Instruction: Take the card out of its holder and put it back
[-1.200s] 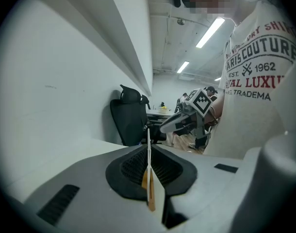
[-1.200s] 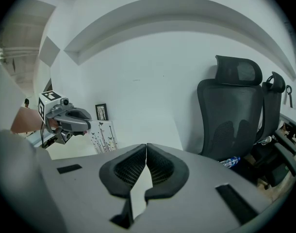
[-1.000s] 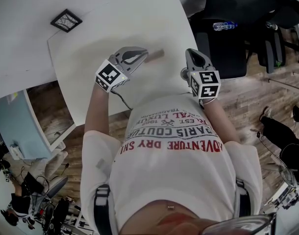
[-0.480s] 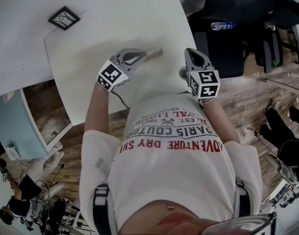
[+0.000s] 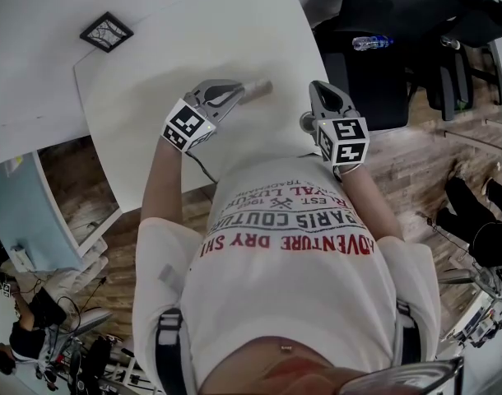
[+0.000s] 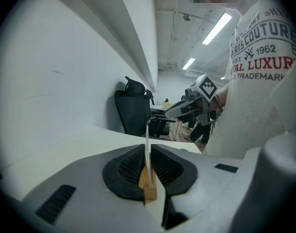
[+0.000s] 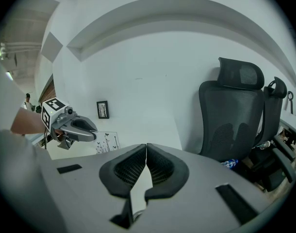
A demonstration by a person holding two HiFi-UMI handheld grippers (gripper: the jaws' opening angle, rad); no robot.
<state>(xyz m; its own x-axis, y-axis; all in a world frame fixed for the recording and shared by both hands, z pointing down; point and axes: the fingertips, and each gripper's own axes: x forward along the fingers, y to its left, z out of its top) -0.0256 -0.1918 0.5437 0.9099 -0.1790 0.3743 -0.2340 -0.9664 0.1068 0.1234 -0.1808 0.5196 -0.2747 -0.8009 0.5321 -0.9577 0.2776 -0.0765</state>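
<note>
My left gripper hovers low over the white table, shut on a thin white card that sticks out past its tips. In the left gripper view the card shows edge-on between the closed pads, with a small wooden block, apparently the holder, at its near end between the jaws. The right gripper view shows the left gripper from the side, with the printed card at its tips. My right gripper is shut and empty, a hand's width right of the left one, near the table's edge.
A small black-framed picture lies at the far left of the table. Black office chairs and a water bottle stand past the table's right edge, over a wooden floor. Another person's legs show at right.
</note>
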